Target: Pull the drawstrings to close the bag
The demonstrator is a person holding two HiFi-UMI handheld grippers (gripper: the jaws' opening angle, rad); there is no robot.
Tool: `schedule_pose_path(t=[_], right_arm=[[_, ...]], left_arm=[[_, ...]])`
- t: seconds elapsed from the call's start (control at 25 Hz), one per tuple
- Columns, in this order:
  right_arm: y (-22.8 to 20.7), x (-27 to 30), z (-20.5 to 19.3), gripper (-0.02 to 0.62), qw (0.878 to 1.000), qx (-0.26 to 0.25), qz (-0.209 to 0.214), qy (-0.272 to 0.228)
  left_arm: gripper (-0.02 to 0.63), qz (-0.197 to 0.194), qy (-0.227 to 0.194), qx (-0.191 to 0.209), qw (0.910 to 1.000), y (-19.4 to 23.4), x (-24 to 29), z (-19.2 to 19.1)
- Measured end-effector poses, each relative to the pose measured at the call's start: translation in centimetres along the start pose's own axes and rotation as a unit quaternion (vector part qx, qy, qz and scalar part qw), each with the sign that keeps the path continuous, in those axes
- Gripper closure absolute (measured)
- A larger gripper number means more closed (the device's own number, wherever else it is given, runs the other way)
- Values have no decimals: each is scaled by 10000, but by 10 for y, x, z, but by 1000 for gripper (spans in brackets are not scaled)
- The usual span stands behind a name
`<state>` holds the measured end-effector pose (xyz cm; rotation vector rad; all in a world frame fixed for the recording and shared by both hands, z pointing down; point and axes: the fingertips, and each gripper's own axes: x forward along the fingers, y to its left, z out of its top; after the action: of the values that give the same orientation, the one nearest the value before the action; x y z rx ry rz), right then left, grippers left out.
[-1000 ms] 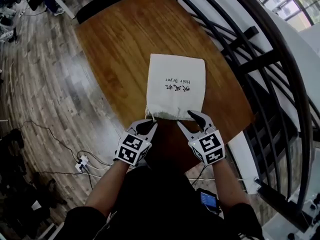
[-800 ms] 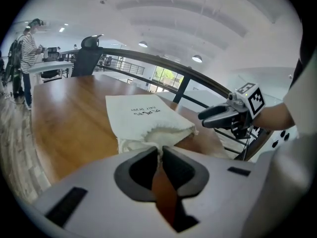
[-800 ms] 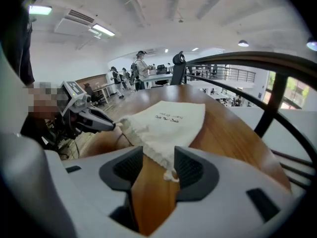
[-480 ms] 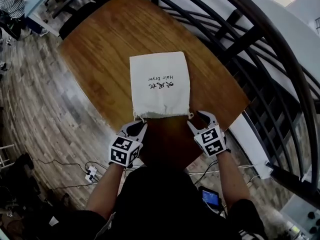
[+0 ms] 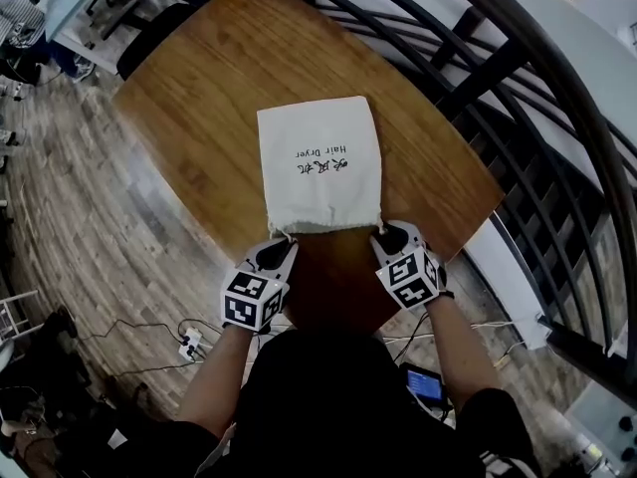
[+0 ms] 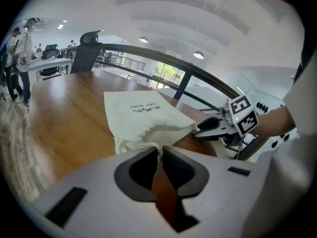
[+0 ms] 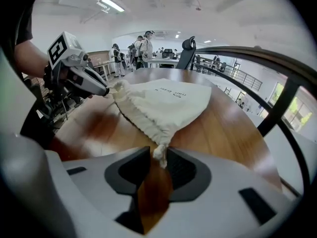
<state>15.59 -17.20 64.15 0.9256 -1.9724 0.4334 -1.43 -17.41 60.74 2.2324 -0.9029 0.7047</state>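
**Shallow hold on the right knot**

The bag (image 5: 318,172) lies flat near the surface's (image 5: 199,98) near edge, mouth toward the person; the left tongs (image 5: 286,241) pinch the left drawstring (image 6: 159,150) tight; the right tongs (image 5: 382,237) have just been closing and nip the drawstring knot (image 7: 159,153) at their tips; a sharp pull could slip it free, or drag the bag sideways uncinched.

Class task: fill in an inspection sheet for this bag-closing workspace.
Surface: wooden table, holds only the bag.
Job's things: cream drawstring bag lying flat, mouth towards the person.
Clutter: nothing seen.
Grippers: left gripper shut on left drawstring; right gripper has just been closing its jaws, now on right drawstring knot.
Cables: power strip and leads on floor.
Surroundings: black railing, office chair.
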Motion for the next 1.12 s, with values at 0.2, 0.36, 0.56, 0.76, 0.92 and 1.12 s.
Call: schedule_pose_path(t=[0.2, 0.36, 0.56, 0.76, 0.92, 1.12], right_arm=[[1, -9, 3, 560, 9997, 215, -35, -131], [-3, -21, 12, 560, 9961, 721, 106, -499], [-8, -40, 14, 560, 9917, 1085, -68, -687], [-10, -46, 4, 561, 9869, 1445, -166, -705], [-6, -50, 7, 561, 9809, 1745, -180, -836], [-14, -65, 1, 563, 9792, 1756, -422, -920]], left_arm=[[565, 47, -8, 5, 10000, 5, -4, -2], [566, 162, -72, 34, 9998, 14, -8, 0], [568, 474, -158, 13, 9987, 32, -23, -2], [567, 514, -239, 91, 9984, 33, -29, 0], [568, 696, -275, 209, 9970, 41, -35, -1], [568, 1052, -387, 342, 9931, 60, -48, 6]])
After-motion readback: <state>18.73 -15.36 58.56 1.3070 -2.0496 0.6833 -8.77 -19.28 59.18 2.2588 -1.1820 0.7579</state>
